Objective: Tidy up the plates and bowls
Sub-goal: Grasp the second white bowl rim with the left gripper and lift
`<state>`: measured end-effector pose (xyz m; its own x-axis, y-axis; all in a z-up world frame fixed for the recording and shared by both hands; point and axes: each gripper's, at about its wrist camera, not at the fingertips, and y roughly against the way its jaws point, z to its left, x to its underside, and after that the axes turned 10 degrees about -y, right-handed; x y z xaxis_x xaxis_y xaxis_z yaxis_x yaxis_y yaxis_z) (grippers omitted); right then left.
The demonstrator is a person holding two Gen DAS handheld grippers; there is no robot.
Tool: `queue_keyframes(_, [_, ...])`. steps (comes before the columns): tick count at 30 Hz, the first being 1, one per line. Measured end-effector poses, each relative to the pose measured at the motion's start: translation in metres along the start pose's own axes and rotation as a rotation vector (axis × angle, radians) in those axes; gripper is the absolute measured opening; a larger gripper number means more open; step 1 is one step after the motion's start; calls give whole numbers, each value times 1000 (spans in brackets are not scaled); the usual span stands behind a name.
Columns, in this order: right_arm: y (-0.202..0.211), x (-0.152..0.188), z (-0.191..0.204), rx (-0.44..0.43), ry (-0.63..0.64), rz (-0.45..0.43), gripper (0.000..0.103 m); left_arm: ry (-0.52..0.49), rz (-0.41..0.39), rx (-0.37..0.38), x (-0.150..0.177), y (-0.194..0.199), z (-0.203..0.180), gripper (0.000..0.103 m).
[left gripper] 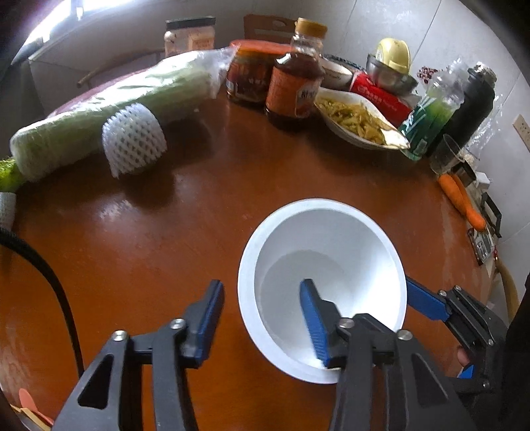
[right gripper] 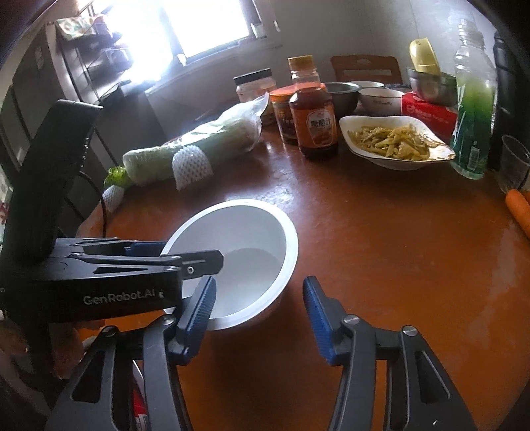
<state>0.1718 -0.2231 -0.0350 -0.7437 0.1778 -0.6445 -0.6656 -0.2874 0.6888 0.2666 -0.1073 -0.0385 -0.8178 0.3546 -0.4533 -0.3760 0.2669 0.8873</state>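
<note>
Left gripper [left gripper: 261, 298]: jaws apart, straddling the near-left wall of the white bowl [left gripper: 331, 238]; one blue pad inside the bowl, the other outside over the table; neither pad visibly pressing the wall.

Right gripper [right gripper: 258, 295]: jaws apart; left pad over the bowl's near rim, right pad over bare table beside it; no pressing contact seen.

White bowl: empty, upright, on the near part of the round brown table [left gripper: 149, 252], well in from the edge.

Open room: a broad bare stretch of tabletop to the left of the bowl and beyond it, up to the crowded far half; bare table also on its right, toward the carrots.

Middle ground, left: wrapped cabbage [left gripper: 109, 112] lying on its side, a white foam net sleeve [left gripper: 132, 139] against it. Right edge: two carrots [left gripper: 460, 199] near the table's rim.

Far half: sauce bottle [left gripper: 294, 79] with orange label, red-lidded jar [left gripper: 248, 73] beside it, white dish of shredded vegetables [left gripper: 357, 119], green drink bottle [left gripper: 430, 112], black flask [left gripper: 470, 99], red tissue box [left gripper: 381, 96], steel bowl with a yellow object in it.

View differences: the left wrist view alone shows the right gripper's blue finger outside the bowl's right rim, plus a black cable at the table's left edge. The right wrist view alone shows the left gripper's body, a bright window [right gripper: 185, 26], and shelving on the left.
</note>
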Motion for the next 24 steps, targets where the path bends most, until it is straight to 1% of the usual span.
queue_keyframes(2, [-3,1,1,12,3,3,52,-13,14,-15,1,-2,-2,34])
queue_keyframes(3, [-3,1,0,18,4,4,50,-23,13,-20,2,-2,-3,32])
queue_keyframes(5, [-4,1,1,21,7,10,46,-27,15,-7,3,-3,-5,27])
queue_keyframes(6, [-4,2,2,16,9,12,43,-31,13,3,3,-3,-6,26])
queue_keyframes(8, [-4,3,5,7,22,14,42,-45,5,13,3,0,-10,26])
queue_keyframes(10, [-2,5,8,14,31,13,42,-61,-3,-2,3,2,-14,26])
queue_keyframes(14, [0,6,8,13,21,13,41,-63,-6,5,5,4,-14,26])
queue_keyframes(17, [3,7,10,18,25,7,41,-80,-24,-4,6,10,-18,26])
queue_keyframes(24, [20,6,17,23,37,-22,41,-81,-64,7,10,29,-21,26])
